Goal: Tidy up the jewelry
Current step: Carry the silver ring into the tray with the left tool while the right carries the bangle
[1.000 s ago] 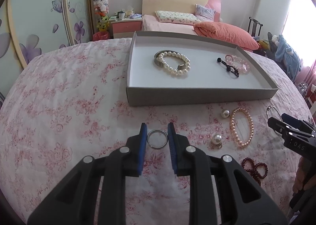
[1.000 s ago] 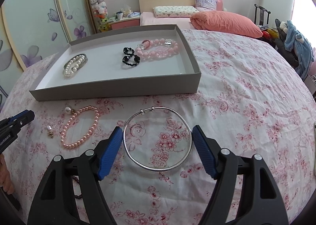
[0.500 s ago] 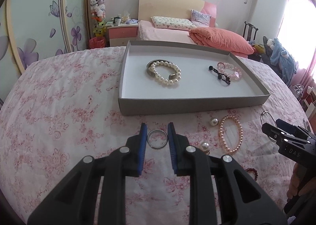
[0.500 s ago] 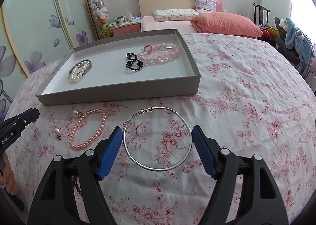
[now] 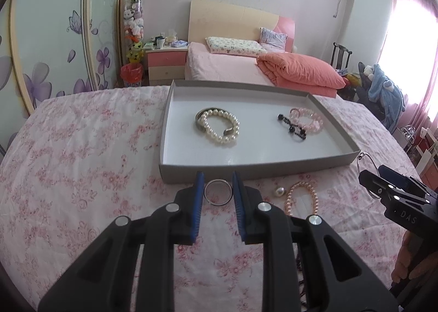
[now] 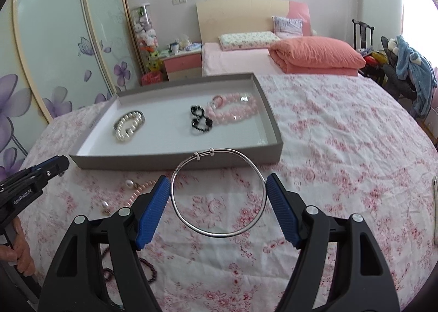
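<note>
Left gripper [image 5: 218, 188] clamped on ring [image 5: 218, 192]; right gripper [image 6: 218, 197] clamped on bangle [image 6: 219, 192]; before tray [image 6: 175, 160]: pearl earring [image 5: 279, 191], pink bracelet [image 5: 301, 199] loose on bedspread [image 5: 82, 161].

One grey tray [image 5: 273, 168] on the floral cloth, holding three pieces: one white pearl bracelet [image 5: 219, 127], one pink bead bracelet [image 5: 308, 120], one black bead piece [image 5: 291, 128]. Outside the tray on the cloth: one peach-pink pearl strand [image 5: 301, 199], two loose pearl earrings [image 6: 129, 183] [image 6: 105, 204], and one dark red bead string [image 6: 149, 271], partly hidden behind the fingers. Two grippers, each with one metal piece between its blue pads: the left gripper [image 5: 217, 191] with one small silver ring [image 5: 217, 192], the right gripper [image 6: 217, 199] with one large thin silver bangle [image 6: 219, 234].
</note>
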Demonstrator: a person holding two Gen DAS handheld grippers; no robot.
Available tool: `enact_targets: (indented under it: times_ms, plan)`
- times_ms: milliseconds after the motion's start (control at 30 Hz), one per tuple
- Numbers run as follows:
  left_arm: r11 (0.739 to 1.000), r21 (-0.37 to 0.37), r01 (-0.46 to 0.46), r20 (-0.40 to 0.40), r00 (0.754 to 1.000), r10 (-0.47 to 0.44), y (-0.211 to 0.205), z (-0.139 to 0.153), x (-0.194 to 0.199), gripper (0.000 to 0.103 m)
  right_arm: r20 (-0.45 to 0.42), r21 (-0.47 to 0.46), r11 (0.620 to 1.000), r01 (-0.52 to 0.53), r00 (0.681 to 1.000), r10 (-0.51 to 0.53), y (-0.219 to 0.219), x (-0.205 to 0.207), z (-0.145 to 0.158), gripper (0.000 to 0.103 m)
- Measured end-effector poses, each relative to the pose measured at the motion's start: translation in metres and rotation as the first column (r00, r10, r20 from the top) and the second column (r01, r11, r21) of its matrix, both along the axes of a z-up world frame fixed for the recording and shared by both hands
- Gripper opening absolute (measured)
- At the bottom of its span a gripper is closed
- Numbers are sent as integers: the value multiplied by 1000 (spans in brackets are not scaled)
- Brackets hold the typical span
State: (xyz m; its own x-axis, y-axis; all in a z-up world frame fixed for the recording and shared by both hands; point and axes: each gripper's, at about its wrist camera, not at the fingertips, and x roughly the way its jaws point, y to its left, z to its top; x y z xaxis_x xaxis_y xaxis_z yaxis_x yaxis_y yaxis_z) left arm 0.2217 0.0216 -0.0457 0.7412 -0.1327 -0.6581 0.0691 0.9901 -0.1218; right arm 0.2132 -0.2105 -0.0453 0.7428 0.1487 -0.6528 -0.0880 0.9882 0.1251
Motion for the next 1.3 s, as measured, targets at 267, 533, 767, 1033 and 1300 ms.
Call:
enact_targets:
  times_ms: [267, 533, 767, 1033, 1300]
  plan:
    - [1000, -22, 8, 54, 999, -6, -5, 23, 2, 22, 90, 29, 1000, -2, 996, 0, 0, 1, 30, 72]
    - [1000, -26, 18, 122, 992, -14, -12, 48, 14, 22, 176, 45, 999, -3, 984, -5, 0, 11, 57, 72]
    - [999, -19, 27, 178, 984, -24, -18, 66, 34, 22, 229, 52, 999, 2, 973, -14, 0, 24, 70, 72]
    - [1000, -13, 26, 217, 976, -23, -23, 76, 54, 22, 274, 67, 998, 10, 961, -28, 1, 39, 80, 72]
    - [1000, -9, 14, 215, 976, -12, -29, 65, 75, 22, 278, 73, 997, 32, 959, -51, 4, 63, 69, 73]
